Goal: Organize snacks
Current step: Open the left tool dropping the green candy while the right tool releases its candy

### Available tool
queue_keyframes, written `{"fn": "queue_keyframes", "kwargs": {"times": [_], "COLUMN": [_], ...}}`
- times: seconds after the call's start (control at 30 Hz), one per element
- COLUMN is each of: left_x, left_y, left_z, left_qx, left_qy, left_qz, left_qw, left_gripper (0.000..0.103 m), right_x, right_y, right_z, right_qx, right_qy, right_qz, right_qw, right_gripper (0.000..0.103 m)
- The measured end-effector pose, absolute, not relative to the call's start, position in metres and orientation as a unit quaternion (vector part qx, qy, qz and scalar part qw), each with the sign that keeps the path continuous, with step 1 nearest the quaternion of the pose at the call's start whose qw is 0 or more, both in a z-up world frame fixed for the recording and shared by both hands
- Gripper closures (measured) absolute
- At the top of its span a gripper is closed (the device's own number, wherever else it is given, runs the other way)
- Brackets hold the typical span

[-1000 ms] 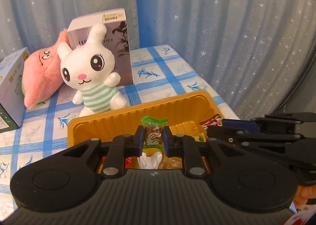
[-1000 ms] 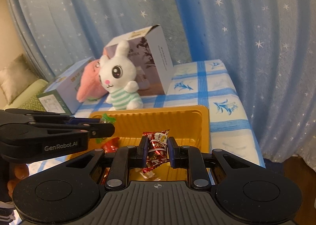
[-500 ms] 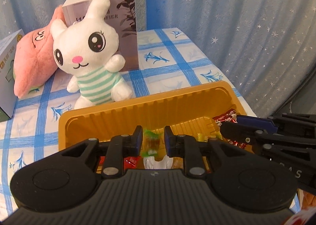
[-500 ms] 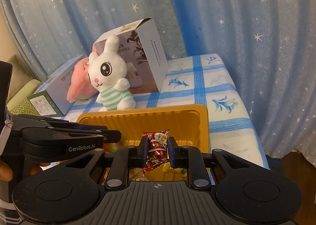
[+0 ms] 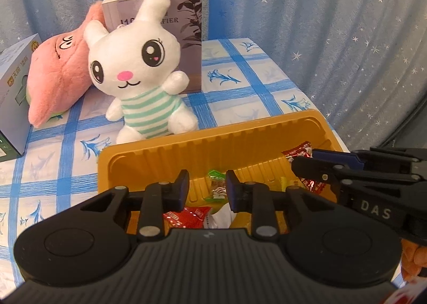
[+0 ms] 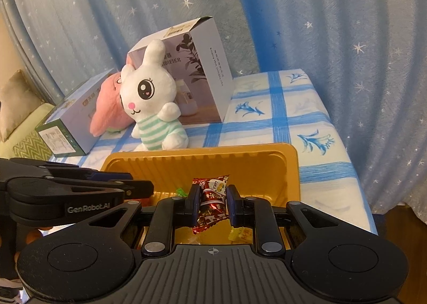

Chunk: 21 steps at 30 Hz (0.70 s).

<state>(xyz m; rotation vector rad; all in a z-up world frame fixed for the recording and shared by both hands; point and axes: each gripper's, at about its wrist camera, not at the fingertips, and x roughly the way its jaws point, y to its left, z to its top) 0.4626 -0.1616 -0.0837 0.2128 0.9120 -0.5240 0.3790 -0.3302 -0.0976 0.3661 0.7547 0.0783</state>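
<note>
A: Over the tray (image 5: 170, 154), what changed?
B: Left gripper (image 5: 207, 187) is opening; its green candy (image 5: 216, 184) dropped free inside. Right gripper (image 6: 212, 198) stays clenched on a red candy (image 6: 212, 197).

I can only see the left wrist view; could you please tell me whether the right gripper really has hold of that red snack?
Observer: Yes. In the right wrist view the right gripper is shut on the red snack packet, with a pad on each side, over the golden tray.
Operator: Thank you. Is anything lying in the tray beneath it?
Observer: A small yellow candy lies on the tray floor, just under one finger.
Operator: And what is beyond the boxes on that side?
Observer: A beige cushion on a green seat.
</note>
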Motion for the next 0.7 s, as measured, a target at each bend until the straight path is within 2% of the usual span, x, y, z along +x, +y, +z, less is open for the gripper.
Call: {"fn": "queue_keyframes", "kwargs": {"times": [0.37,0.7], "left_x": [0.458,0.448], "left_y": [-0.143,-0.133], "left_z": [-0.078,-0.077], "left_qx": [0.102,0.098], "left_qy": [0.428,0.430], "left_qz": [-0.240,-0.233], "left_qw": [0.865,0.867], "left_gripper": [0.076,0.070], "right_x": [0.390,0.387], "right_y": [-0.321,-0.314], "right_z": [-0.101,-0.102], "right_qx": [0.173,0.163], "right_qy": [0.365,0.377], "right_qz": [0.044,0.047], "right_qw": [0.914,0.911], "right_gripper": [0.081,0.081]}}
